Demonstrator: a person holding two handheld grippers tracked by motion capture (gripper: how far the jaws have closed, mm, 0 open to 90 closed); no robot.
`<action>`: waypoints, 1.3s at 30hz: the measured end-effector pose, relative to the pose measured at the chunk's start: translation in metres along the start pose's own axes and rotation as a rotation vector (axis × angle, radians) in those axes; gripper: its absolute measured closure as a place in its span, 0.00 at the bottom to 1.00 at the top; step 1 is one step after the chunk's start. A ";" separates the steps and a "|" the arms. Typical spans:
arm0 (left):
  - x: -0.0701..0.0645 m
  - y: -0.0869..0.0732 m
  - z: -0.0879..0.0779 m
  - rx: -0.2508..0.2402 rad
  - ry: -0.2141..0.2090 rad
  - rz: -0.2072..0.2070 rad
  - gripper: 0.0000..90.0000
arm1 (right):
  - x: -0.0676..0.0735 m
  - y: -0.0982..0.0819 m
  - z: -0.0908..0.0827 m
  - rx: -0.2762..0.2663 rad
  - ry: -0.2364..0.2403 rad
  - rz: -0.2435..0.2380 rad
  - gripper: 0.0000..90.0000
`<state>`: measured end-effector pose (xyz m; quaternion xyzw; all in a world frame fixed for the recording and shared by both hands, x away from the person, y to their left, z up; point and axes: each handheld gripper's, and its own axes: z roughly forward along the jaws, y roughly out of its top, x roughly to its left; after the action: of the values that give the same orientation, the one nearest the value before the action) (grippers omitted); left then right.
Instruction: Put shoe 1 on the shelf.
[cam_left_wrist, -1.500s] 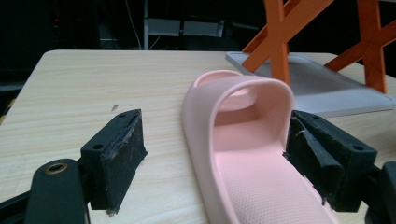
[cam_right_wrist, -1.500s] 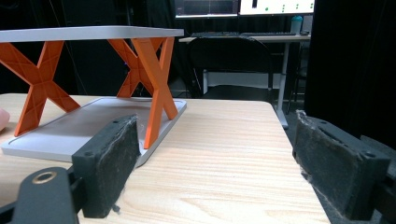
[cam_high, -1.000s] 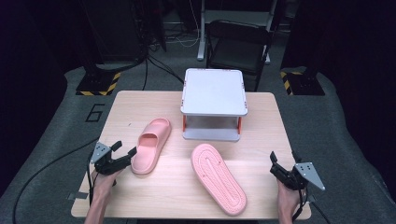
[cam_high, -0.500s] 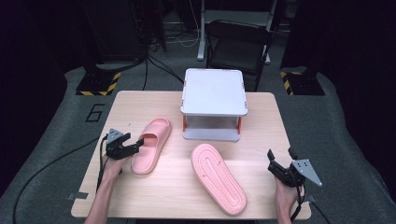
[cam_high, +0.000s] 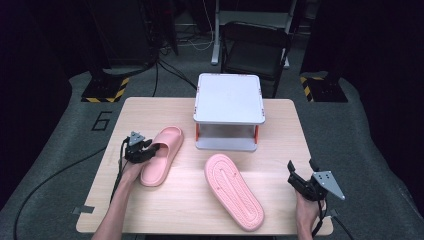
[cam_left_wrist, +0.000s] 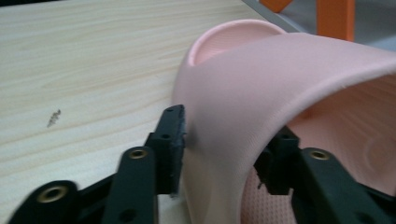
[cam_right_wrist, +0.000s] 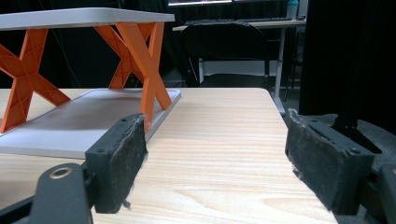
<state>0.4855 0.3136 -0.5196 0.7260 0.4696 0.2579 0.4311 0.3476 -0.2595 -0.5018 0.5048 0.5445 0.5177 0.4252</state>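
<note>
A pink slipper (cam_high: 161, 154) lies sole-down on the left of the wooden table (cam_high: 190, 215). My left gripper (cam_high: 149, 150) comes at it from the left, and its jaws have just been closing. In the left gripper view the gripper (cam_left_wrist: 226, 140) is shut on the slipper's strap (cam_left_wrist: 280, 79), one pad outside and one under the arch. The second pink slipper (cam_high: 234, 190) lies sole-up in the middle front. My right gripper (cam_high: 301, 171) rests by the table's right front edge; its jaws (cam_right_wrist: 215, 154) have closed slightly and stand open with nothing between them.
A small white two-tier rack with orange cross legs (cam_high: 229, 102) stands at the back middle of the table, and its lower shelf (cam_right_wrist: 79, 121) lies ahead-left of my right gripper. A black chair (cam_high: 255, 45) stands behind the table. Cables trail off the left side.
My left gripper slid right and forward from the table's left front edge to the upright slipper, and its jaws closed on the strap. The right gripper stayed where it was.
</note>
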 end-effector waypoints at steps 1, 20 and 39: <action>0.000 0.001 0.000 0.001 0.009 0.009 0.75 | 0.000 0.000 0.000 0.001 0.002 -0.008 0.23; -0.060 0.037 -0.010 -0.056 -0.190 0.169 0.83 | 0.004 0.001 0.000 0.004 0.002 -0.024 0.23; -0.117 0.062 0.068 -0.045 -0.166 0.120 0.79 | 0.002 0.000 -0.003 0.001 0.015 -0.011 0.24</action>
<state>0.5166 0.1703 -0.4959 0.7620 0.3820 0.2327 0.4683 0.3443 -0.2577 -0.5013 0.4980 0.5509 0.5188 0.4236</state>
